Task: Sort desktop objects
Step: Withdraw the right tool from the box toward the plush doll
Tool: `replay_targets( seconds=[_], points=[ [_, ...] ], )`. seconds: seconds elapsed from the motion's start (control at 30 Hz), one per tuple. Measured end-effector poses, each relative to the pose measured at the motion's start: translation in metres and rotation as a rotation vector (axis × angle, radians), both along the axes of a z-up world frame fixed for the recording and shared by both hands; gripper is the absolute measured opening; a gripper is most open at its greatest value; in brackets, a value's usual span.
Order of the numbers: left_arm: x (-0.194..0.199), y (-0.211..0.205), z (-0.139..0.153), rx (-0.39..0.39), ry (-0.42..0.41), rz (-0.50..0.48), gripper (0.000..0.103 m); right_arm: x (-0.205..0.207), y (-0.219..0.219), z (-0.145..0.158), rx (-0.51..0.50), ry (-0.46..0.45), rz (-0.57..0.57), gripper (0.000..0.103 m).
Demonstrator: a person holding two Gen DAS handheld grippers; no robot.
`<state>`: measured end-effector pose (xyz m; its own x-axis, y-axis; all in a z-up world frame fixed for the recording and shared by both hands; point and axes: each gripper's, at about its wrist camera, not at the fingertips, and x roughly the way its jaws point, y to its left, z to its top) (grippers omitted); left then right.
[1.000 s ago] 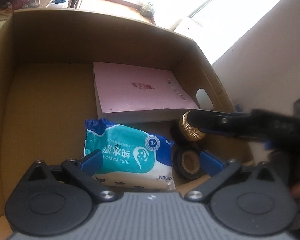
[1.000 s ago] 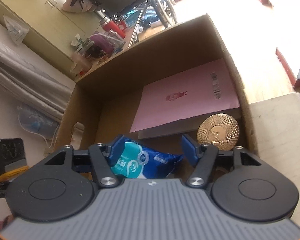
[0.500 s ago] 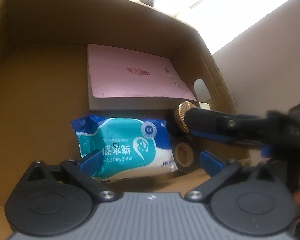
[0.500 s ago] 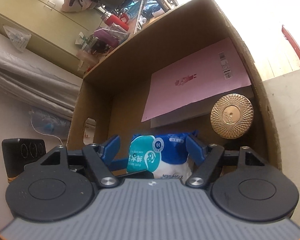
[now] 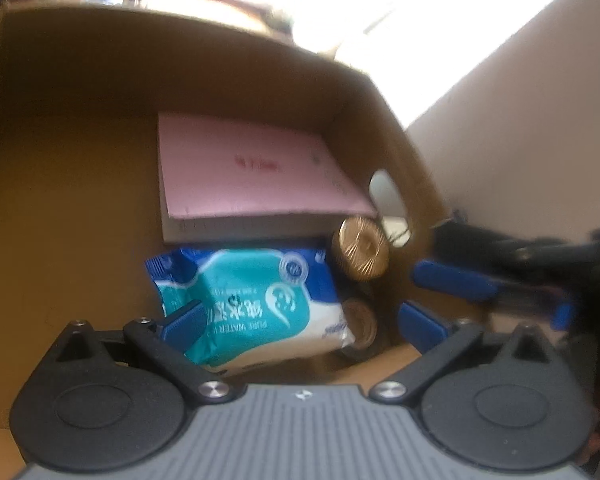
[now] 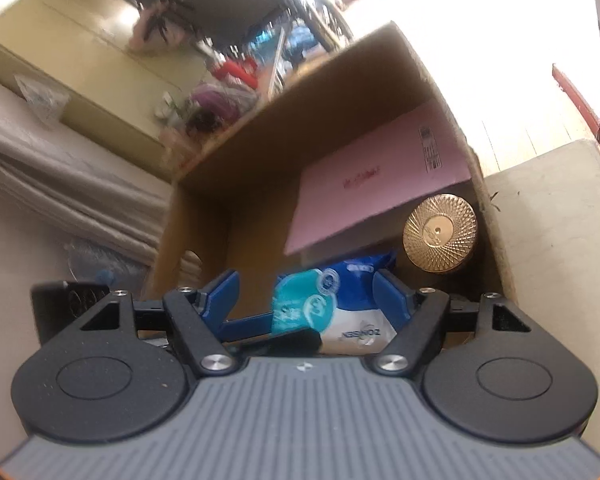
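Inside an open cardboard box [image 5: 100, 80] lie a pink book [image 5: 256, 172], a blue-and-teal wet-wipes pack [image 5: 252, 300], a gold-lidded jar [image 5: 360, 254] and a tape roll [image 5: 358, 330]. My left gripper [image 5: 300, 322] hangs open over the box's near side, its fingers wider than the pack below them. My right gripper [image 5: 460, 264] sits just outside the box's right wall, open and empty. In the right wrist view my right gripper [image 6: 306, 300] frames the wipes pack [image 6: 340, 304]. The jar [image 6: 440, 236] stands to its right, the book [image 6: 380, 176] behind.
A handle hole [image 5: 386, 192] pierces the box's right wall. A pale tabletop [image 6: 548, 240] runs along the box's right side. A black device [image 6: 72, 300] sits at the left. A yellow cabinet [image 6: 80, 80] and cluttered furniture stand beyond the box.
My right gripper has drawn back from the gold-lidded jar to outside the box wall, its jaws a little wider. The jar stays in the box. The left gripper has barely moved.
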<state>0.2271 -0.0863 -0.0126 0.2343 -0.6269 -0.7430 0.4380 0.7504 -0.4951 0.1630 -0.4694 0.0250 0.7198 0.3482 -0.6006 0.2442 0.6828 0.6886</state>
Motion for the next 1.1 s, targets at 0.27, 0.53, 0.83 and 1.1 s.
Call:
replay_targets(
  seconds=[0.27, 0.53, 0.83, 1.1],
  points=[
    [-0.067, 0.032, 0.055, -0.032, -0.212, 0.042, 0.103, -0.090, 0.004, 0.030, 0.065, -0.315, -0.163, 0.079],
    [-0.163, 0.072, 0.090, -0.054, -0.385, 0.016, 0.103, -0.158, 0.036, 0.050, -0.028, -0.384, -0.161, 0.088],
    [-0.231, 0.121, 0.087, 0.199, -0.567, 0.187, 0.103, -0.184, 0.099, 0.067, -0.250, -0.330, -0.068, 0.102],
    [-0.239, 0.157, 0.077, 0.226, -0.485, 0.286, 0.103, -0.180, 0.161, 0.076, -0.457, -0.287, 0.018, 0.102]
  ],
)
